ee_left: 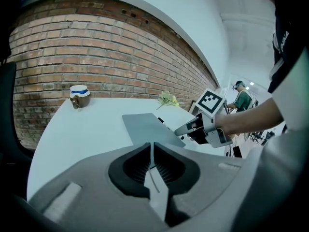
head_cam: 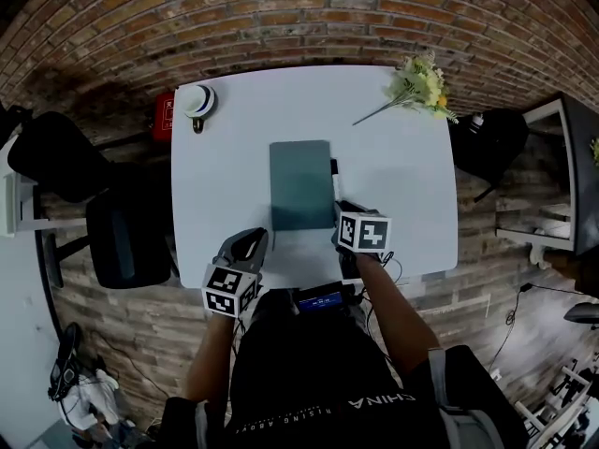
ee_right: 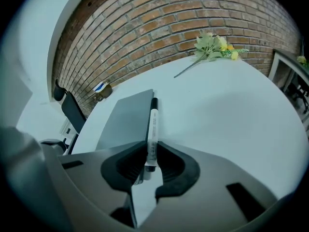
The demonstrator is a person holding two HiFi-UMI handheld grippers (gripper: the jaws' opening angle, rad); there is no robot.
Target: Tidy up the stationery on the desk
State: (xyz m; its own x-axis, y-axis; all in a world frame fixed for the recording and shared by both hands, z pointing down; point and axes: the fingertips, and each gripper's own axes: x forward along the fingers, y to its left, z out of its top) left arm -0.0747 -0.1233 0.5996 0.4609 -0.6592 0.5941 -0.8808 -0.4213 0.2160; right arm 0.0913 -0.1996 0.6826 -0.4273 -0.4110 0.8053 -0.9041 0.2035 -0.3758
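Note:
A dark teal notebook [head_cam: 301, 183] lies closed in the middle of the white table [head_cam: 225, 138]. My right gripper [head_cam: 344, 211] is at the notebook's near right corner, shut on a white marker [ee_right: 153, 127]. The marker's black cap points away along the notebook's [ee_right: 126, 120] right edge. In the right gripper view the marker's barrel is pinched between the pads of that gripper [ee_right: 150, 158]. My left gripper [head_cam: 251, 241] hovers at the table's near edge, left of the notebook. In the left gripper view its jaws [ee_left: 151, 151] meet with nothing between them, and the notebook [ee_left: 145, 127] lies ahead.
A white and blue cup [head_cam: 197, 101] stands at the table's far left corner. A sprig of flowers [head_cam: 416, 87] lies at the far right corner. A dark chair [head_cam: 126, 237] stands left of the table, and a brick wall runs behind it.

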